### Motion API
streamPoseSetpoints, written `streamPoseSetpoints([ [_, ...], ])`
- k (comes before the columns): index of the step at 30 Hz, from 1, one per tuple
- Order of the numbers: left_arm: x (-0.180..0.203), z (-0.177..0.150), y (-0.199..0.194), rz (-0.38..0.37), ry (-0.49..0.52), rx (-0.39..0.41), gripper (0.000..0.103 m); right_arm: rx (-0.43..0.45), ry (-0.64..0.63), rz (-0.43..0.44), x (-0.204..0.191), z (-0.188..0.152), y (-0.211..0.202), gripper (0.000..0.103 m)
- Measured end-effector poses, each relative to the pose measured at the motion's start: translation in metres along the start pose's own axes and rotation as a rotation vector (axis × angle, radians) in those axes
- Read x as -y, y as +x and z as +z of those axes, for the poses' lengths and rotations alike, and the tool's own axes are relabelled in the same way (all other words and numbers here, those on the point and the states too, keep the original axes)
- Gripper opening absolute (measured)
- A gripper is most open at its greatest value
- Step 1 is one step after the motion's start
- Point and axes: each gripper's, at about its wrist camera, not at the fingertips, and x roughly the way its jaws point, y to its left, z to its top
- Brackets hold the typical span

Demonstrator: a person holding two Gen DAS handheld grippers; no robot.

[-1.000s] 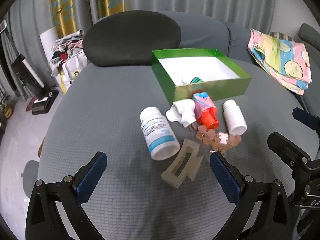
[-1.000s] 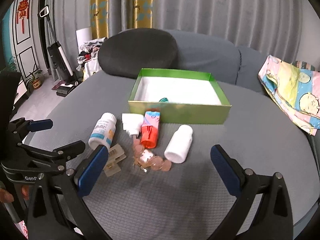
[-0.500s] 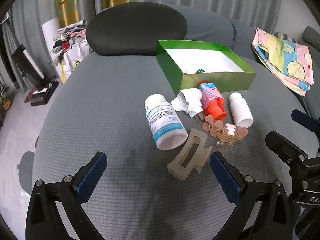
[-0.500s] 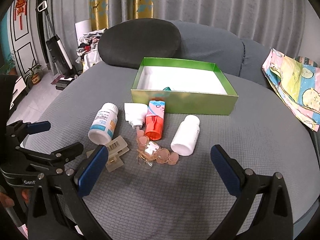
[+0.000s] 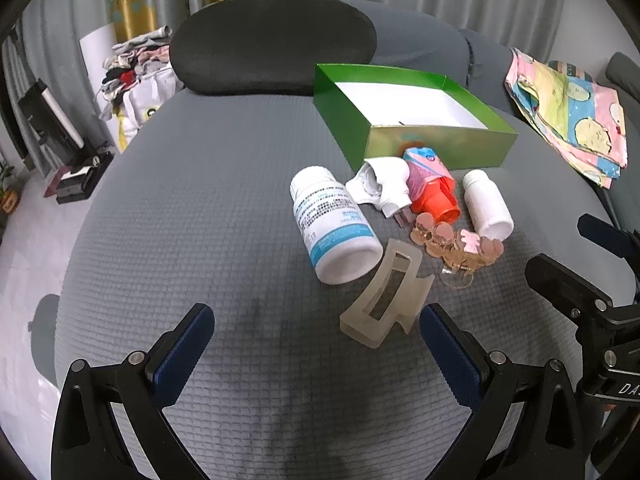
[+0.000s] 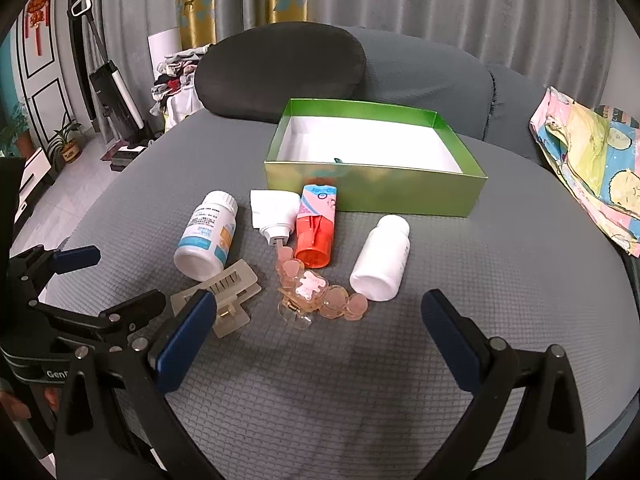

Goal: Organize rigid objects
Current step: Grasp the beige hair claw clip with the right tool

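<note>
On the grey cushion lie a labelled white pill bottle, a beige hair claw clip, a pink flower hair clip, a plain white bottle, an orange-and-pink tube and a white plug adapter. Behind them stands an open green box with a small teal item inside. My left gripper is open and empty just short of the claw clip. My right gripper is open and empty in front of the flower clip.
A dark round cushion and the grey sofa back lie behind the box. A patterned cloth lies at the right. Clothes and a vacuum stand off the left edge, over the floor.
Both grippers have moved forward and lower toward the objects, which now look larger and nearer. Nothing was grasped and the objects have not moved.
</note>
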Motion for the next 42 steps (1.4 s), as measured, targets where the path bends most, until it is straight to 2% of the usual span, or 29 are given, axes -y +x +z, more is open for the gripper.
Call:
streamPoseSetpoints([
  [6,-0.004,-0.004,0.005,-0.026,0.009,-0.010,0.102,-0.022,-0.004,0.021,-0.004,-0.001,0.008,0.102],
  [12,-0.009,-0.007,0.012,-0.029,0.008,-0.025,0.102,-0.056,-0.010,0.087,-0.011,-0.005,0.020,0.102],
  [18,-0.009,-0.011,0.027,-0.036,0.036,-0.074,0.102,-0.111,0.029,0.185,-0.012,-0.007,0.036,0.102],
  [24,-0.005,-0.013,0.038,-0.105,0.050,-0.109,0.102,-0.198,0.125,0.327,-0.009,-0.012,0.055,0.102],
  [33,0.004,-0.006,0.046,-0.117,0.114,-0.098,0.102,-0.269,0.147,0.386,-0.029,-0.018,0.079,0.102],
  [42,0.008,-0.004,0.053,-0.173,0.128,-0.114,0.100,-0.303,0.160,0.438,-0.040,-0.015,0.096,0.097],
])
